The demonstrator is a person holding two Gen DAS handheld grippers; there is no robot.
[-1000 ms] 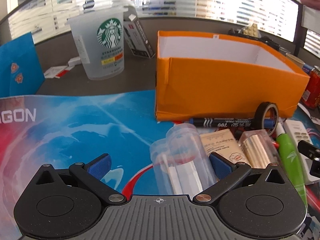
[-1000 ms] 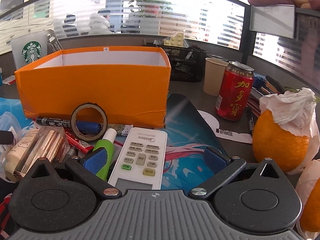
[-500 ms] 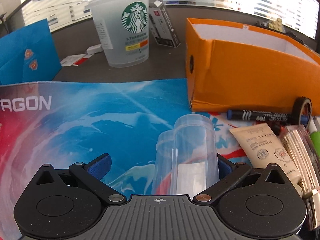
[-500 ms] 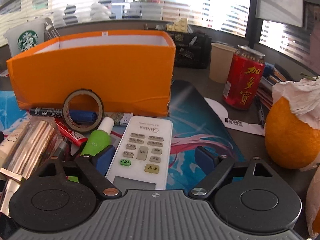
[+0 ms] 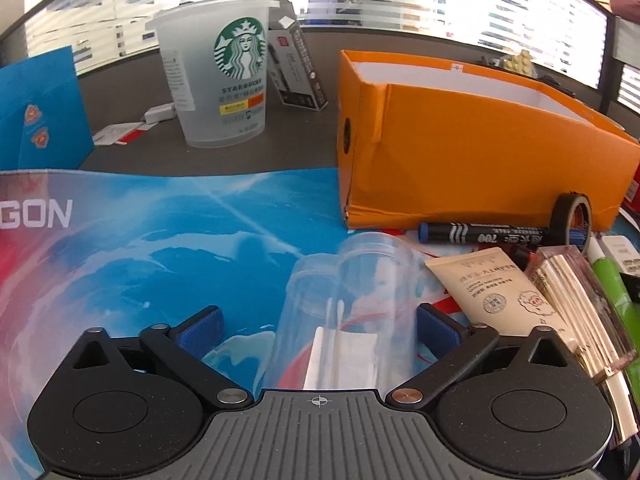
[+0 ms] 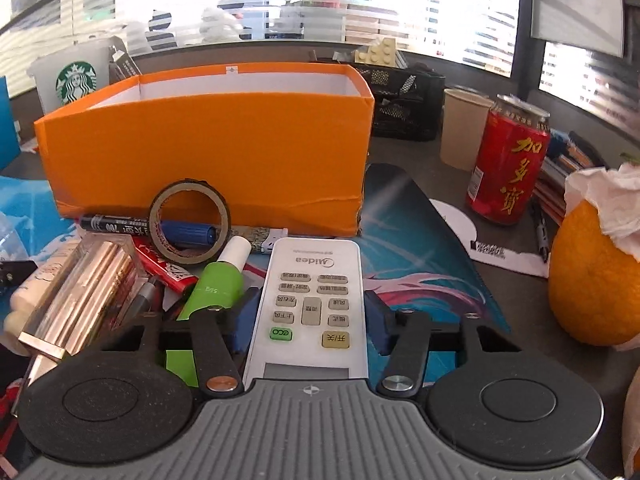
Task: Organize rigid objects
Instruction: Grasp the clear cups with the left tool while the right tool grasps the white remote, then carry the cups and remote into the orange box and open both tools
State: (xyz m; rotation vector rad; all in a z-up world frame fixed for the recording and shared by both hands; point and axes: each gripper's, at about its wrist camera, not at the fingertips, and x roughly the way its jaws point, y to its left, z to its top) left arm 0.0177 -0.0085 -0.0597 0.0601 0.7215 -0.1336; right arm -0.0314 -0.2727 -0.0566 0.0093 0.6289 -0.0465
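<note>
In the left wrist view a clear plastic container [image 5: 352, 300] with cotton swabs inside lies on the blue mat. It is between the pads of my left gripper [image 5: 319, 326], whose jaws are closing. The right pad is at its wall and the left pad stands clear. In the right wrist view my right gripper [image 6: 311, 320] is closing on a white remote [image 6: 312, 276], with both pads against its long edges. The orange box [image 6: 208, 152] [image 5: 480, 160] stands open-topped just behind.
A pile lies in front of the box: black marker [image 5: 480, 234], tape roll [image 6: 190, 220], cream tube [image 5: 492, 288], gold case [image 5: 576, 308], green bottle [image 6: 218, 284]. Starbucks cup [image 5: 220, 76] at back left. Red can [image 6: 508, 168], paper cup [image 6: 464, 128] and orange fruit [image 6: 592, 280] at right.
The right jaws have come in from wide apart to the remote's edges. The left view has swung so the clear container sits more centrally, and the left jaws have narrowed a little.
</note>
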